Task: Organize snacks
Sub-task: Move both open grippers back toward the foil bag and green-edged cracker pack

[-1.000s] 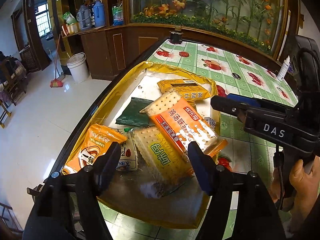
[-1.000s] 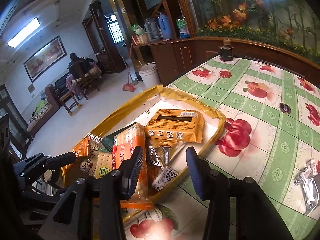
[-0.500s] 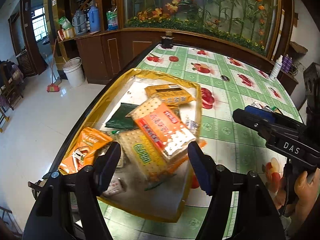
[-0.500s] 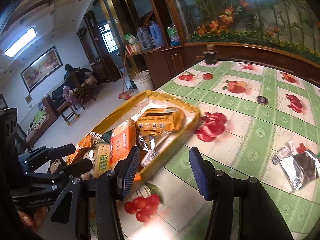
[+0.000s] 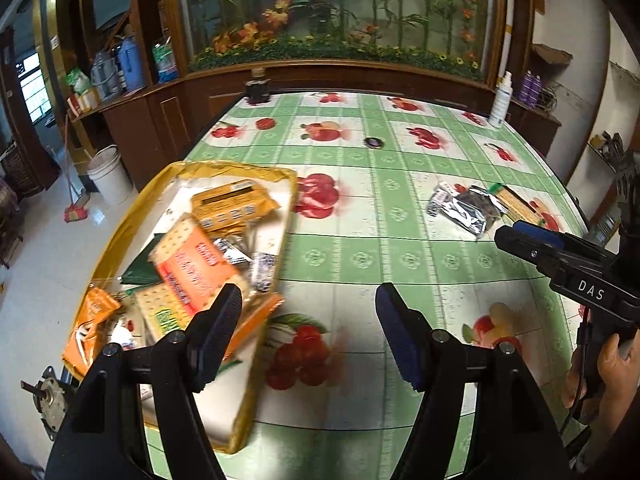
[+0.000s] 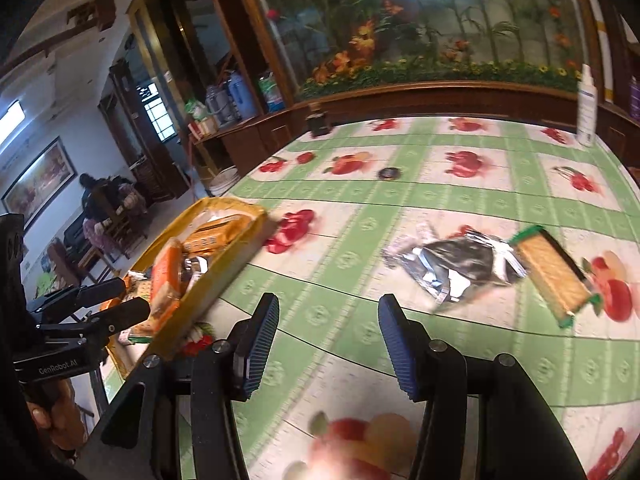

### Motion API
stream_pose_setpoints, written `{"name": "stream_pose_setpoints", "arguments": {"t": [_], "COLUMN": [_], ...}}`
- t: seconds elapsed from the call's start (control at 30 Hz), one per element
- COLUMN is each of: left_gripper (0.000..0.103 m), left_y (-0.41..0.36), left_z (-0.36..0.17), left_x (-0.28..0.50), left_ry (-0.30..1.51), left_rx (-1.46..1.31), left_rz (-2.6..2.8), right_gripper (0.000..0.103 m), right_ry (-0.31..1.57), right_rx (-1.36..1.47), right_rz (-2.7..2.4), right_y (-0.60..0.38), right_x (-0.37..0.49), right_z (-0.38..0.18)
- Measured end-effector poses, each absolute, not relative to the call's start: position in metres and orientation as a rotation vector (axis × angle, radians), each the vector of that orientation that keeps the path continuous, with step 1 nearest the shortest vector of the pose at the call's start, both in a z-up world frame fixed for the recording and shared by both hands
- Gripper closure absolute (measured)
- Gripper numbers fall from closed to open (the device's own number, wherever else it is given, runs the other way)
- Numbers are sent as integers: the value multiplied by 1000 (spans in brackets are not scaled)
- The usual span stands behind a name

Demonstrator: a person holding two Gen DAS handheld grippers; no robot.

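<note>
Snacks point(image 5: 192, 264) fill the yellow tray point(image 5: 286, 200) (both claws gape, empty).

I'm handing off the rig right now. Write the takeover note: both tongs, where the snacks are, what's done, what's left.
Left tongs: open, empty, over the tablecloth beside the yellow tray.
Right tongs: open, empty, over bare tablecloth, facing the loose snacks.
Done: tray already holds a pile, with the orange cracker pack on top.
Left: silver foil packet and green-edged cracker pack lie touching on the tablecloth, outside the tray. Likely next: pick these up and add them to the tray.
</note>
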State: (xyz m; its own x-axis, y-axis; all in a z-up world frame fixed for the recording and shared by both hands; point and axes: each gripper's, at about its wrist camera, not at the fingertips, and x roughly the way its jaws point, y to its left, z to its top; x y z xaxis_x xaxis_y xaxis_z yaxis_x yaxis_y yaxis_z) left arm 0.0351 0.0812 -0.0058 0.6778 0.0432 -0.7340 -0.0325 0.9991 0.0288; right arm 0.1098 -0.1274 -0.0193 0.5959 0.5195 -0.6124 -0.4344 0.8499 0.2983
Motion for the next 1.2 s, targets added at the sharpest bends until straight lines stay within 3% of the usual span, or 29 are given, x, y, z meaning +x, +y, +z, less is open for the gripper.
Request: {"name": "stream_pose_setpoints", "arguments": {"t": [0.57, 1.2], "left_gripper": [34, 34], "left_y": [23, -24], "left_z": [-13, -47], "left_x": [60, 141], "left_ry": [856, 943], "left_rx": [72, 85], "left_rz": [-40, -152], "right_gripper": [48, 35], "right_ry": [763, 800], "right_rx": [177, 82], "right_rz": [440, 344], "right_y": [-205, -245], "right_x": [112, 155], "right_z": [-33, -43]}}
